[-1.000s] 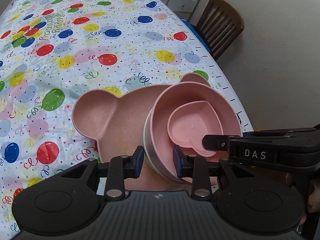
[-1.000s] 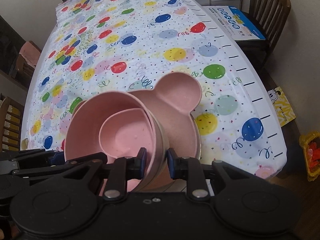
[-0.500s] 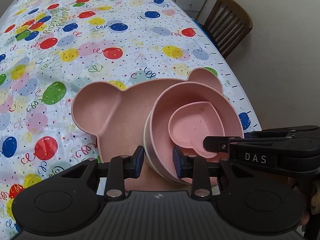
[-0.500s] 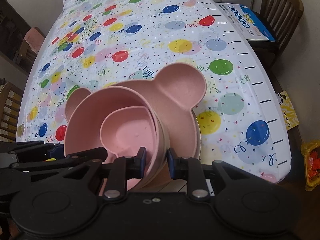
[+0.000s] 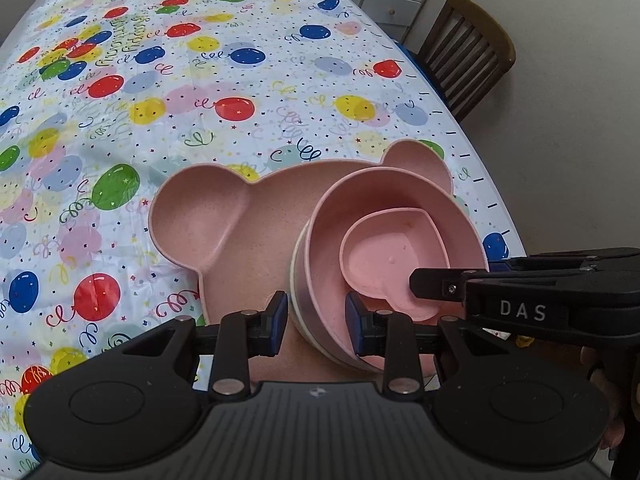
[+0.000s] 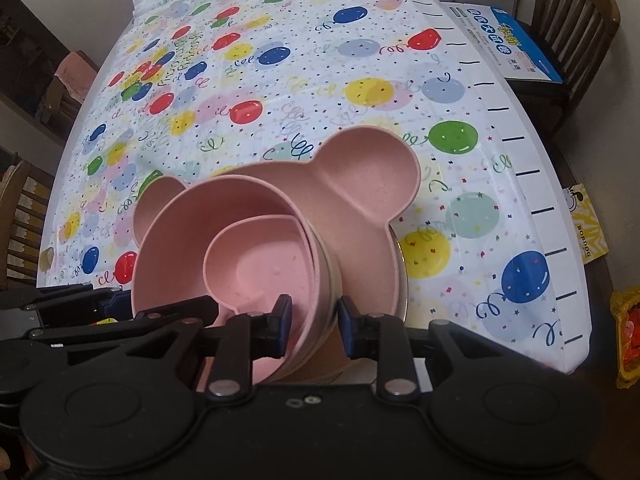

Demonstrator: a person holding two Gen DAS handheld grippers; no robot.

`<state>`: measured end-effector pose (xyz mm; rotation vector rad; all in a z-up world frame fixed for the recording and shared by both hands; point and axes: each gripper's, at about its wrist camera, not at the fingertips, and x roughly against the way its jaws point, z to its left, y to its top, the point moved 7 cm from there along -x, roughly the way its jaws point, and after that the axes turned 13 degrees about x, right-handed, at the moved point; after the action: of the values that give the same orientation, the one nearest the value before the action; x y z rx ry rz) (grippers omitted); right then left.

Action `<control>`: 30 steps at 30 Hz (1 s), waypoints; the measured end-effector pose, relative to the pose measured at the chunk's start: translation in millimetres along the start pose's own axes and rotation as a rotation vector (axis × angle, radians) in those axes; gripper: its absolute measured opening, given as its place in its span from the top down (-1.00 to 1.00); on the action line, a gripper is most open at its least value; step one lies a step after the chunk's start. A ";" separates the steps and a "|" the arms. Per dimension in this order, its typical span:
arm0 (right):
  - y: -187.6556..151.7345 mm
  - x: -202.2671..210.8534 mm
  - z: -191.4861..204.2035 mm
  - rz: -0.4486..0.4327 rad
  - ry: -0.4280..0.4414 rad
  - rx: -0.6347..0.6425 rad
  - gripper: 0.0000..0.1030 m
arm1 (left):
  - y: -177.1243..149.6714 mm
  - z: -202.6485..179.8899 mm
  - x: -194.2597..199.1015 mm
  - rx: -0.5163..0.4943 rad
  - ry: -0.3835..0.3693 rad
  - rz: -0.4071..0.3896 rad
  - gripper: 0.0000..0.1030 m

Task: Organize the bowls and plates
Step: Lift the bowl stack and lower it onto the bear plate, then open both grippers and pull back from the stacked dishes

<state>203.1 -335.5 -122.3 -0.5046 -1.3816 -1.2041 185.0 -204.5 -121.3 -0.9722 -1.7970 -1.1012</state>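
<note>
**Friend:** How are your hands held?

**Me:** Both tip steeply down over the near right part of the desk (image 5: 200,80). They sit close, side by side. My left fingers (image 5: 280,318) are at the left side of the bowls. My right fingers (image 6: 282,320) are at the right side.

**Friend:** Are you holding something?

**Me:** My left fingers are only a little way apart. The wall of the round bowl (image 5: 384,192) is between them. One finger is outside and one is inside. I cannot tell if they squeeze it. My right fingers are opening now. The other side of that wall is between them, and I see a small gap by the inside finger.

**Friend:** How many dishes are there?

**Me:** One bear plate (image 5: 248,256) with two round ears lies flat on the balloon cloth. One round bowl sits on it, toward its right side. One heart bowl (image 5: 392,256) sits inside the round bowl. All three are pink. Under the round bowl I see a pale rim and a shiny band. I cannot tell how many more bowls that is.
</note>
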 end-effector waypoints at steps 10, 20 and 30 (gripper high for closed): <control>6.3 14.3 0.9 -0.055 -0.009 0.052 0.29 | 2.1 3.0 13.1 -0.008 0.019 -0.044 0.28; 4.8 49.9 7.8 -0.194 -0.055 0.075 0.09 | 0.6 10.7 43.4 -0.075 0.009 -0.127 0.11; -9.2 91.8 41.3 -0.381 -0.095 0.112 -0.40 | -18.6 22.8 84.1 -0.147 -0.057 -0.210 -0.12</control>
<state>155.0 -335.0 -33.5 -0.2262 -1.6675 -1.4098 130.5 -172.9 -58.2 -0.9238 -1.9187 -1.3640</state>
